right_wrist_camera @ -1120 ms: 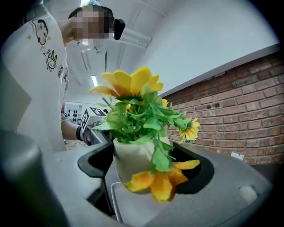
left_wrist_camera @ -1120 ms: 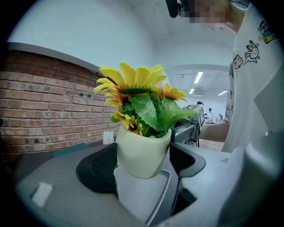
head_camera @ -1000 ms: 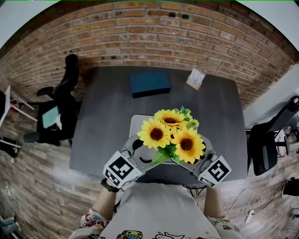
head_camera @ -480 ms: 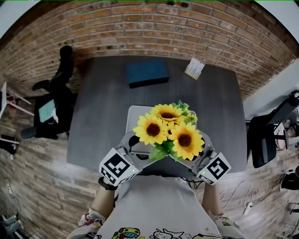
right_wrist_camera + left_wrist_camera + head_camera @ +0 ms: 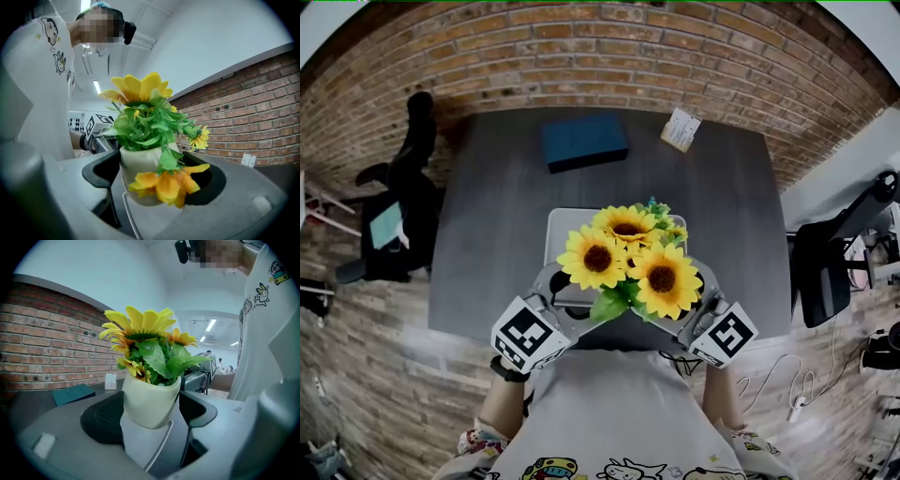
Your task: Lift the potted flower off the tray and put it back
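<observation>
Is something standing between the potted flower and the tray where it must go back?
Nothing visible does. The potted flower is held by the left gripper and the right gripper over the tray, whose bare surface shows under the pot. The blue book lies farther back on the table.

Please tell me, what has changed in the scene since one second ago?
Nothing visibly changed; only the head view drifted slightly. The left claw and right claw still grip the potted flower, at the same place over the tray.
</observation>
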`<state>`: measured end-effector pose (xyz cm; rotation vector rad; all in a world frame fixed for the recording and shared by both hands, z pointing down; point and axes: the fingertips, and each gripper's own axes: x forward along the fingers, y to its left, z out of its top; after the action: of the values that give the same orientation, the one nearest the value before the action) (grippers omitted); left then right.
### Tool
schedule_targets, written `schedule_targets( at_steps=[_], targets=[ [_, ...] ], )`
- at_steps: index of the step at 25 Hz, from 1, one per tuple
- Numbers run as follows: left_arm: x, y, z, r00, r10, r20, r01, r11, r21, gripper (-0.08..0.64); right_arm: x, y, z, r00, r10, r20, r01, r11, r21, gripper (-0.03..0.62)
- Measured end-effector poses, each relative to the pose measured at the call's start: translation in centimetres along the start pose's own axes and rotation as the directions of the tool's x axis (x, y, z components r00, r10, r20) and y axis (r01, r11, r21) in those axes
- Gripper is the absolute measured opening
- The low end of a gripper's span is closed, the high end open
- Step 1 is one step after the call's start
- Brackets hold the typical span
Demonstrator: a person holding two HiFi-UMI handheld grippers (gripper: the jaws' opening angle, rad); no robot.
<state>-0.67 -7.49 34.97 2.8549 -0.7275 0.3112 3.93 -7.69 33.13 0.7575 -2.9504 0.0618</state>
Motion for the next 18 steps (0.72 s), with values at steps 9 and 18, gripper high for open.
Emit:
schedule_targets(
  at_steps=[9, 18],
  targets=[
    [0.19, -0.13, -0.43, 1.000, -0.010, -0.001, 0.010, 1.000, 0.001, 0.390, -0.16, 0.06, -0.39, 1.000, -0.005, -0.008, 0.005, 1.000, 0.004, 0.416],
    [0.29, -0.18, -0.75, 1.000, -0.015, -0.001, 0.015, 1.000, -0.022, 0.390, -0.25, 0.09, -0.76, 1.000, -0.012, -0.020, 0.012, 1.000, 0.011, 0.416]
  ],
)
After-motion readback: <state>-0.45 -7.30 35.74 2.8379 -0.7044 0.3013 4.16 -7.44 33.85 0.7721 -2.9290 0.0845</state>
